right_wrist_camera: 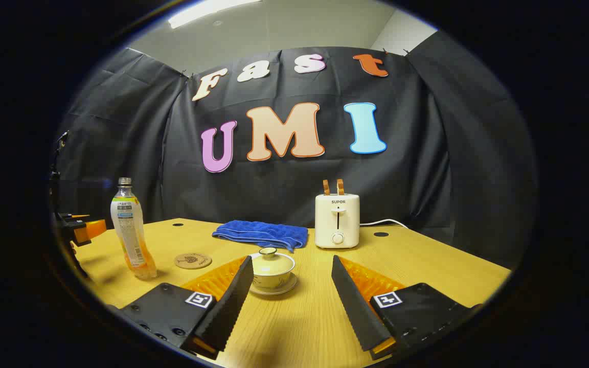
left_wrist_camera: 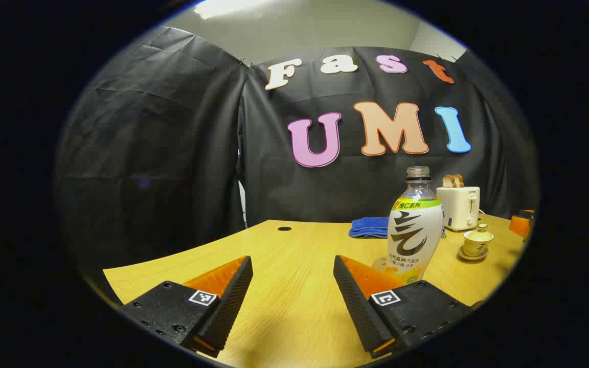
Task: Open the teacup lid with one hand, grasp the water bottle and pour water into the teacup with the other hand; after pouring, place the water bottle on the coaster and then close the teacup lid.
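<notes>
Standing dead upright on the wooden table [right_wrist_camera: 427, 266], the bottle [right_wrist_camera: 130, 230] has its long axis vertical and its open neck pointing straight up, no cap on it. It's clear plastic with a glossy wrap label, narrow at the neck and fatter toward the base. In the left gripper view the bottle [left_wrist_camera: 415, 227] sits just ahead of the left gripper [left_wrist_camera: 293, 278], off to that claw's right-hand finger, not between the two. That claw is spread wide, nothing in it.

Near the bottle lies a round, flat coaster [right_wrist_camera: 193, 260], looks like cork. Further along is the teacup [right_wrist_camera: 272, 268], pale glazed ceramic, lid on with a little knob, sitting on a saucer. The right gripper [right_wrist_camera: 290, 278] is also spread apart and empty, the teacup just ahead of it by its left-hand finger.

Behind them: a rumpled blue towel [right_wrist_camera: 261, 234] and a cream toaster [right_wrist_camera: 337, 220] with two slices sticking up.
</notes>
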The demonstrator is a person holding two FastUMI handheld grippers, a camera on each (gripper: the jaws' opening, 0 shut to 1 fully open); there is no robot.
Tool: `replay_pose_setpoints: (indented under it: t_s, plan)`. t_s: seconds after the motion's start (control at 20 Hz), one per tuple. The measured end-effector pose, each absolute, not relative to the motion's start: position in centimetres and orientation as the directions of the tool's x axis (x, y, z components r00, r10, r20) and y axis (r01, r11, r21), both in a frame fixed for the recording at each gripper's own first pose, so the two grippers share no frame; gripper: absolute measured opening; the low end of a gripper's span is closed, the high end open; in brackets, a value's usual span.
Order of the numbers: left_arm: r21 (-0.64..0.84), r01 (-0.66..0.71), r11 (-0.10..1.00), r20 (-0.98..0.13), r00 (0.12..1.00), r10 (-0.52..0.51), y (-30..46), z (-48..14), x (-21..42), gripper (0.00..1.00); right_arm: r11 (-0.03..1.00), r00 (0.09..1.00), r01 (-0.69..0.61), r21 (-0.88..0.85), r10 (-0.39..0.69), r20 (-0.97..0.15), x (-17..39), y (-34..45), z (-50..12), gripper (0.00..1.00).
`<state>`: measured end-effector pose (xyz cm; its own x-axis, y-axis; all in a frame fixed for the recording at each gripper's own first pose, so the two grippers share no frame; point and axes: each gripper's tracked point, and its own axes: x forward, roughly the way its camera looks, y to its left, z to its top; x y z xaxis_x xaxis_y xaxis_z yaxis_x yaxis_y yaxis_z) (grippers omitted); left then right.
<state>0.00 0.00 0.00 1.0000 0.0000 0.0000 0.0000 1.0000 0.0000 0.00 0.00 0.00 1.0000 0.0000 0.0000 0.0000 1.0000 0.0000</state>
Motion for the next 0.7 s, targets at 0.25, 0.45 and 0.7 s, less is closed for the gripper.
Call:
replay_pose_setpoints:
  t_s: [0.25,0.45,0.7]
  plan:
    - [-0.001,0.006,1.000,0.001,1.000,-0.005,-0.18,0.10,0.01,0.93,1.000,1.000,0.019,0.000,-0.019,0.002,0.00,-0.35,-0.02,0.96]
    - [-0.001,0.004,1.000,0.002,1.000,-0.004,-0.11,0.02,0.07,0.93,1.000,1.000,0.029,-0.001,-0.029,0.004,0.06,-0.49,0.07,0.96]
    - [-0.002,0.001,1.000,0.002,1.000,-0.001,-0.12,-0.06,0.14,0.93,1.000,1.000,0.029,0.000,-0.029,0.005,0.12,-0.48,0.02,0.97]
